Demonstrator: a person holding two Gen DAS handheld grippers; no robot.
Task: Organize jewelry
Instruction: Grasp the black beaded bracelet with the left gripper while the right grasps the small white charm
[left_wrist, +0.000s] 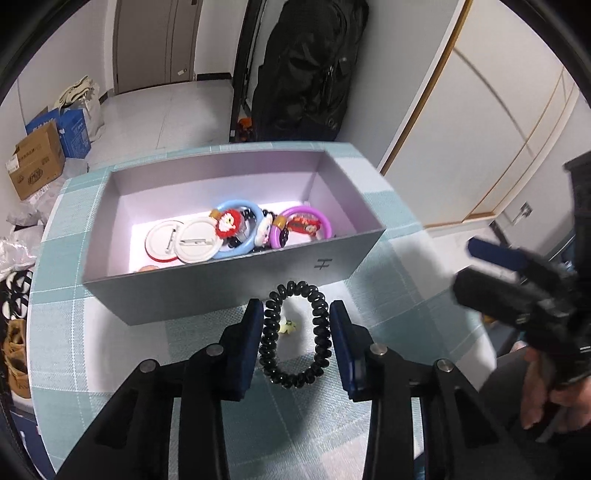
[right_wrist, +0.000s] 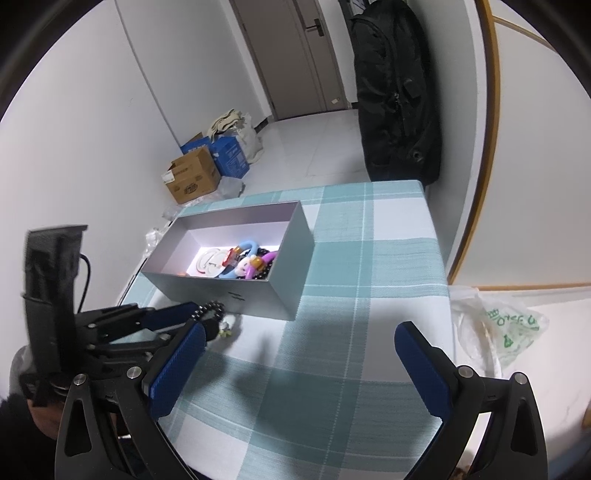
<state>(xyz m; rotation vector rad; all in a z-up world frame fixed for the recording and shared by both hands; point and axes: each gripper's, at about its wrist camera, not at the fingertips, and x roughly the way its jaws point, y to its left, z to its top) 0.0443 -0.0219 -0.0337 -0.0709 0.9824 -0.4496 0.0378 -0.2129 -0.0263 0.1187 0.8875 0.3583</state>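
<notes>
While the round tabletop with the teal and white checked cloth (left_wrist: 110, 354) carries everything, the big grey open cardboard box (left_wrist: 236, 284) sits just in front of the left tool (left_wrist: 297, 325). Inside the box lie white round badges (left_wrist: 184, 242), a light blue plastic ring (left_wrist: 236, 229) and a purple plastic ring (left_wrist: 306, 227), all piled close together.

Between the left tool's two blue fingers (left_wrist: 251, 336) is the black coiled springy hair tie (left_wrist: 293, 334). It stands up like a loop, and both fingers press on its sides, so the tool seems to have hold of it, about half closed. I think the hair tie is very light, soft and stretchy. It may squash or spring away, so a gentle hold on its two sides looks best. A tiny pale charm (left_wrist: 287, 326) lies on the cloth just beyond the loop.

The left tool points at the box's near wall, low by the cloth. The right tool (right_wrist: 299, 365) hangs off to the side, spread wide apart with nothing in it.
</notes>
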